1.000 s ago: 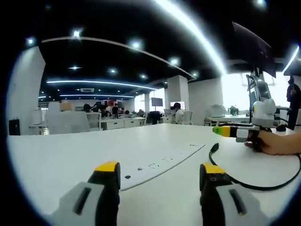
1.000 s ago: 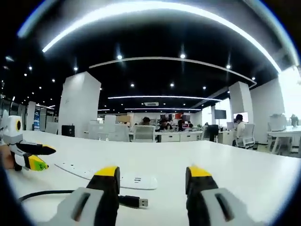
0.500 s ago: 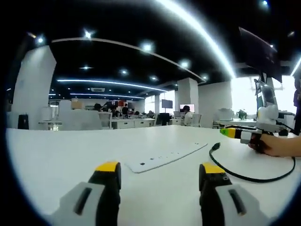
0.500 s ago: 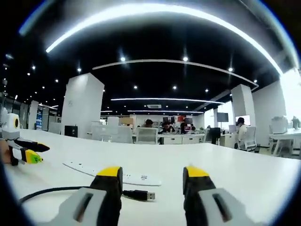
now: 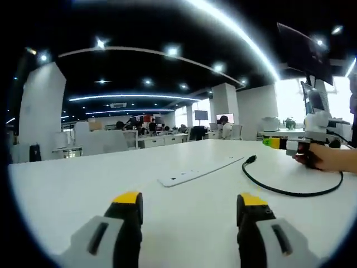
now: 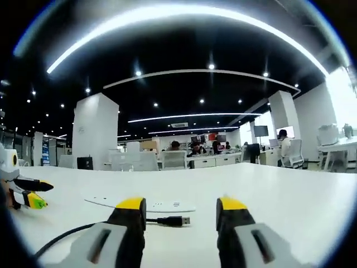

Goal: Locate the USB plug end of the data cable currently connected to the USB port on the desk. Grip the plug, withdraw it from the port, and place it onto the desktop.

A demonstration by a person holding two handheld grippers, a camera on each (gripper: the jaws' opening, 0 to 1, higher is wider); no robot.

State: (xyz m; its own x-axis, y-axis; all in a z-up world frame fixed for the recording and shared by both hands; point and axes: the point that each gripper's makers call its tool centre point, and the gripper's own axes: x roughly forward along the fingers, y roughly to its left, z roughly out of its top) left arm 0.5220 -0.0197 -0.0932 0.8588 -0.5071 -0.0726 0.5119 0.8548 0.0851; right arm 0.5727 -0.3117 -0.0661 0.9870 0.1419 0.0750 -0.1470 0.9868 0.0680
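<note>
Black cable [image 6: 83, 231], plug [image 6: 174, 221] lower centre, already out; both grippers [image 6: 180, 205] [image 5: 189, 200] released; could snag if dragged.

Background: open office with white pillars [image 6: 95, 131], desks, seated people [image 6: 174, 146] and chairs [image 5: 103, 142]; ceiling light strips [image 6: 184, 14] overhead; a monitor [image 5: 304, 50] hangs upper right

Black data cable [image 5: 290, 191], USB plug [image 6: 179, 221] unplugged (on desktop [image 5: 184, 212])
</note>
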